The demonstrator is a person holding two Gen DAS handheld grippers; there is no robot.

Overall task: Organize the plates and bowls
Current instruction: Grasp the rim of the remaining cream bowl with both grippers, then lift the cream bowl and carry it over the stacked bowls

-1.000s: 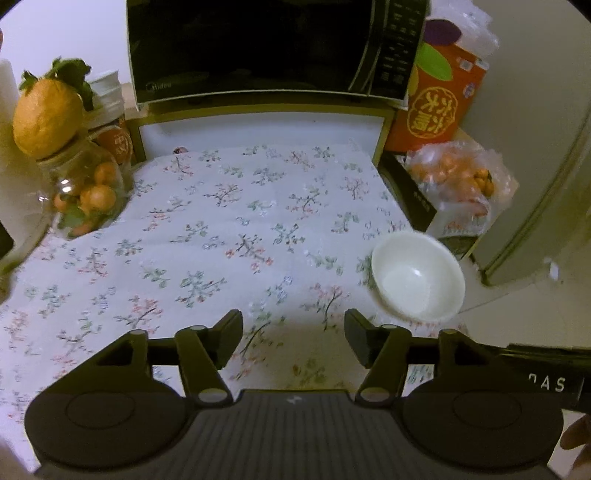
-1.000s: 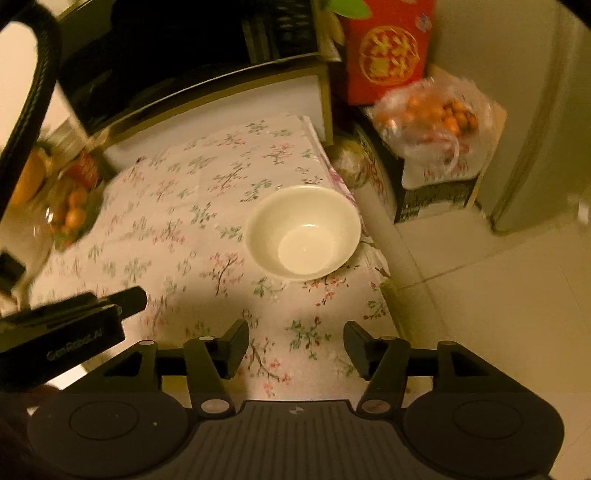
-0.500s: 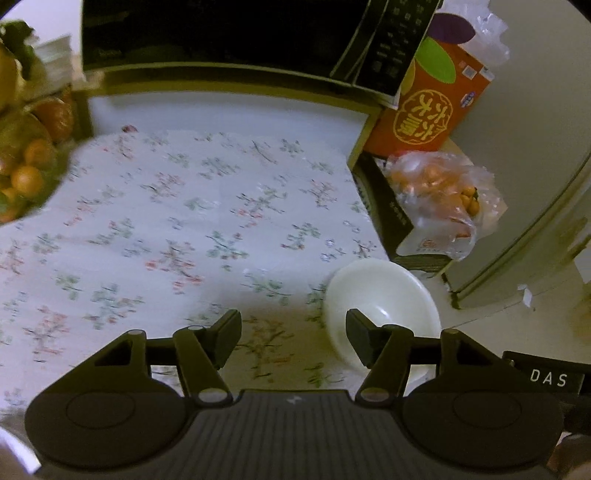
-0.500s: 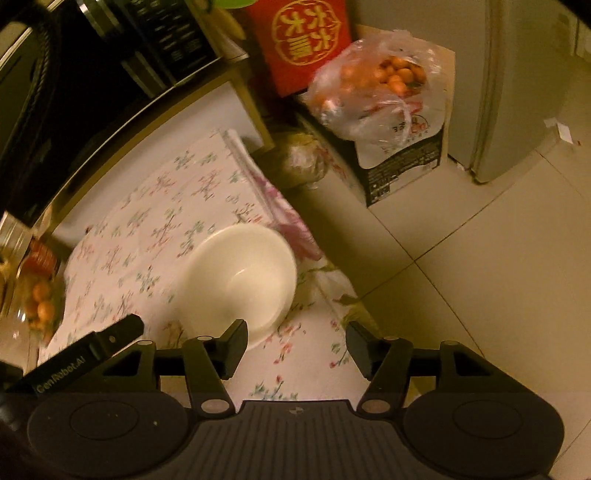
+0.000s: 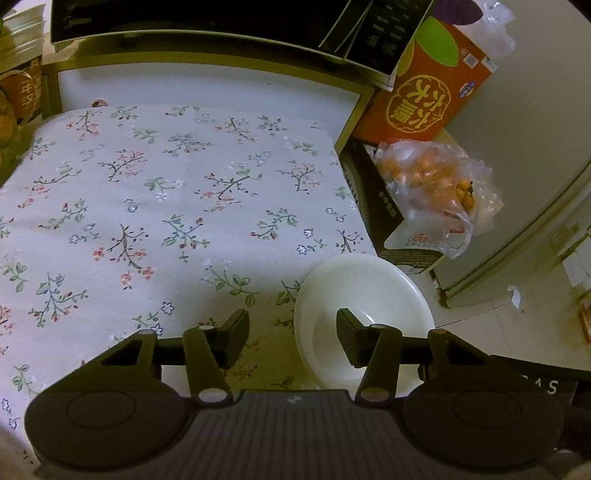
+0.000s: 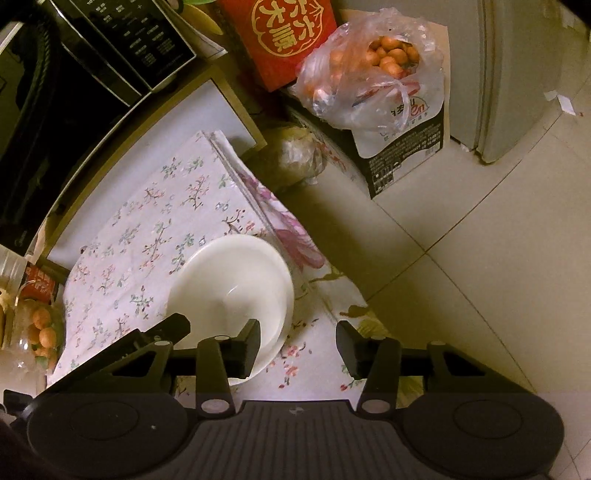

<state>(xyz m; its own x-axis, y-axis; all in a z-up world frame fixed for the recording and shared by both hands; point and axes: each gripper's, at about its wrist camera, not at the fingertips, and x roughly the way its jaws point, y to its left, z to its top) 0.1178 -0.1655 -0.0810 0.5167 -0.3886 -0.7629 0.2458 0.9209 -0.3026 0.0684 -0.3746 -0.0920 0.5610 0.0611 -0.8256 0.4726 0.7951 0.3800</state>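
Right now both tools hover low over the near right corner of the worktop [image 5: 155, 206], which is covered by a floral cloth, and both are released, jaws spread wide with nothing between them. A white bowl [image 5: 364, 295] sits upright on the cloth at that corner, close to the edge. Seen from the left tool [image 5: 291, 338], the bowl lies just ahead and to its right; its right finger reaches over the bowl's rim and sits above the inside, while the left finger stays over bare cloth. Whether that finger touches the bowl I cannot tell. Seen from the right tool [image 6: 297, 347], the same bowl [image 6: 229, 280] is ahead and to its left, with the tool's left finger overlapping the near rim and the right finger out over the hanging edge of the cloth. The dark tip of the left tool [image 6: 162, 332] pokes in at the left of that view, just beside the bowl. Farther ahead of both tools a black microwave [image 5: 207, 16] stands on a shelf at the back of the worktop. Off to the right, beyond the worktop's edge, a plastic bag of oranges [image 6: 373, 70] rests on a carton, with a red box [image 6: 291, 33] behind it and a pale fridge [image 6: 517, 74] standing on the tiled floor [image 6: 480, 258].
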